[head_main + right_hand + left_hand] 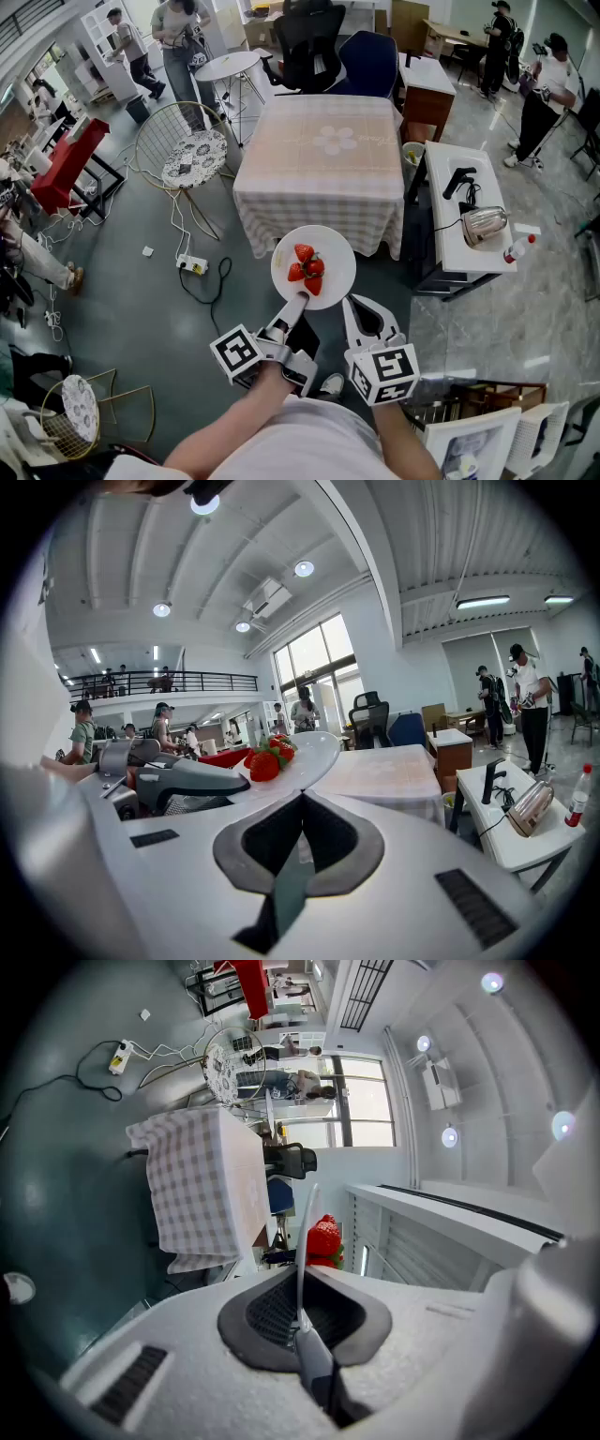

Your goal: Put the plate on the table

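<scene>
A white plate with strawberries hangs in the air just short of the table's near edge. The table wears a pale checked cloth with a flower print. My left gripper is shut on the plate's near rim; in the left gripper view the rim runs edge-on between the jaws, with strawberries beyond. My right gripper sits beside the plate's right near edge, jaws shut with nothing between them. In the right gripper view the plate lies just beyond the tips.
A white side table to the right carries a toaster and a bottle. A wire chair with a patterned cushion stands left of the table, and a power strip lies on the floor. Office chairs are behind it.
</scene>
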Demonstrator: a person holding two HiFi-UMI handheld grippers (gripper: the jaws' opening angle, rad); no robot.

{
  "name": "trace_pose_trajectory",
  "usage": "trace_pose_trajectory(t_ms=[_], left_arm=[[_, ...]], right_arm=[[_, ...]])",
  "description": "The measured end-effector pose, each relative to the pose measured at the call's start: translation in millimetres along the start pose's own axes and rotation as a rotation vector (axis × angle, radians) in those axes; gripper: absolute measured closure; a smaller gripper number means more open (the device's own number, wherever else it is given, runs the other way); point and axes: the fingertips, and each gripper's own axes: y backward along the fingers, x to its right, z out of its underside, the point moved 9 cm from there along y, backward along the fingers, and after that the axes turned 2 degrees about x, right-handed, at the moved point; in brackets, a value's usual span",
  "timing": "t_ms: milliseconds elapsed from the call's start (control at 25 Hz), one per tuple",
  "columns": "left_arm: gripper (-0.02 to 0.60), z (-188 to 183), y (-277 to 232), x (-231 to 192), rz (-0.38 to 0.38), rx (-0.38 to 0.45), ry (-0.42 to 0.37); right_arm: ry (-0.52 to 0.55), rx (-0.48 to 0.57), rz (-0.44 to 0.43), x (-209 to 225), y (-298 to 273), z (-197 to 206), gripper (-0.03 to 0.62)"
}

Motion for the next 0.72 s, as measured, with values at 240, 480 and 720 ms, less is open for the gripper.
trace_pose_trajectory(t_ms=[240,480,720], left_arm=[[0.566,8.6,-4.7,3.2,-0.005,0.003,-0.004],[0.566,9.3,-1.3,-0.6,-0.015,0.011,-0.004],[0.566,7.4,-8.8,-5.5,-0.015,0.001,0.014]], right_arm=[[-0.017,0.008,0.001,8.8,5.0,0.8,0.591],[-0.054,0.021,0.011,13.8,6.8,6.1,0.589],[-0.048,0.011,0.019,15.1,1.5,7.4,0.589]])
